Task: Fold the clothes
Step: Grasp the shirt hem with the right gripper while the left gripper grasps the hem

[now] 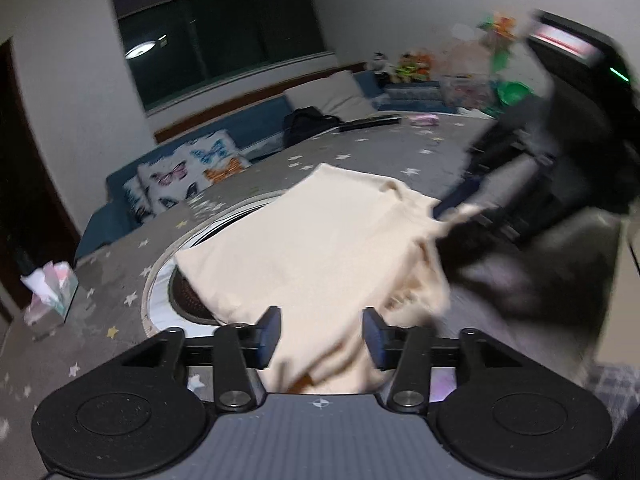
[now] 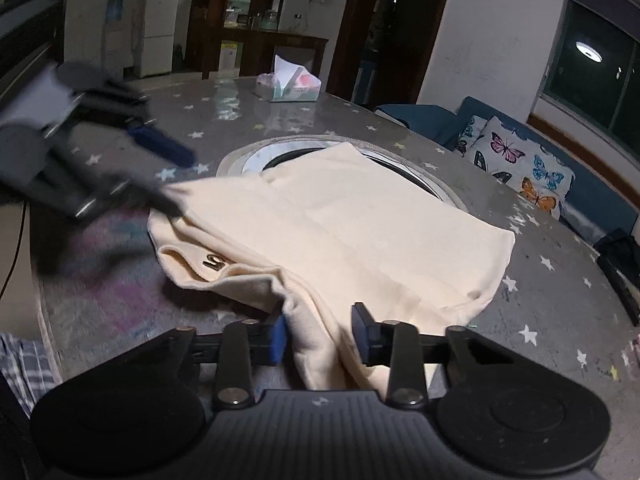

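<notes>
Left gripper [image 1: 320,338]: blue pads apart, cream cloth bunched between them; whether they press on it I cannot tell.
Right gripper [image 2: 319,334]: jaws apart, a fold of the cloth running up between them, left pad touching it, right pad just clear.
Cream garment [image 2: 340,232]: partly folded on the grey star-print table [image 2: 520,300], lying over the round inset at the table's middle, a small dark label near its 9 o'clock edge.
Tissue box [image 2: 288,84]: at 12 o'clock beyond the garment, well apart.
Butterfly cushion [image 2: 520,168]: at 2 o'clock, on the blue sofa.
</notes>
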A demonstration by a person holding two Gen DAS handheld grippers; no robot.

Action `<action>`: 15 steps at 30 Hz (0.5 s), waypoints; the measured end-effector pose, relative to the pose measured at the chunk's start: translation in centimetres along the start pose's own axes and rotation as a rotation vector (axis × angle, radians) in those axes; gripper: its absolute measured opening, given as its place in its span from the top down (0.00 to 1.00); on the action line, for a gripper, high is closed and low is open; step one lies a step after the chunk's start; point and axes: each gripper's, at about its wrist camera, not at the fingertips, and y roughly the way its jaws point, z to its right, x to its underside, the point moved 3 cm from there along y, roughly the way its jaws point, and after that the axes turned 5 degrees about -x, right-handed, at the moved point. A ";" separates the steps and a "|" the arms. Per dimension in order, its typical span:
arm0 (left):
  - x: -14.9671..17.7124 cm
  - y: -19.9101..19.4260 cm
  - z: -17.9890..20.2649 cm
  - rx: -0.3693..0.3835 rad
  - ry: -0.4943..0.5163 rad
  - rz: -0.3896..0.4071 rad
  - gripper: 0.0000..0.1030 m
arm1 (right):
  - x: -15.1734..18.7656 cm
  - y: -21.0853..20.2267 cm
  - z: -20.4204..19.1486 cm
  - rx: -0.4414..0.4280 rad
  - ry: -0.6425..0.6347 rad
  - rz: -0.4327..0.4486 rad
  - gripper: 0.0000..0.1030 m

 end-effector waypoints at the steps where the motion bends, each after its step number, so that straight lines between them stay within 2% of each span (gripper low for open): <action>1: 0.1 -0.2 0.5 0.007 0.023 0.004 0.43 | -0.1 0.0 0.1 -0.006 0.010 -0.002 0.80; 5: 0.6 0.1 2.9 0.009 0.118 0.018 0.31 | -0.3 -0.1 0.3 -0.014 0.041 -0.002 0.84; 9: 0.3 2.1 4.3 -0.033 0.147 0.018 0.32 | -0.6 -0.3 0.4 -0.012 0.060 0.011 0.84; 10: 0.2 2.8 4.4 -0.046 0.141 0.012 0.40 | -0.7 -0.4 0.3 -0.011 0.060 0.014 0.84; 11: 0.0 3.5 4.3 -0.048 0.121 -0.002 0.60 | -0.7 -0.4 0.3 -0.013 0.061 0.015 0.84; 13: -0.4 4.6 3.9 -0.050 0.080 -0.030 0.78 | -0.7 -0.6 0.2 -0.007 0.052 0.018 0.76; 14: -0.7 4.9 3.5 -0.053 0.060 -0.033 0.82 | -0.6 -0.6 0.1 -0.002 0.039 0.019 0.74; 15: -1.0 5.0 3.0 -0.052 0.042 -0.031 0.83 | -0.5 -0.7 -0.2 0.001 0.019 0.019 0.64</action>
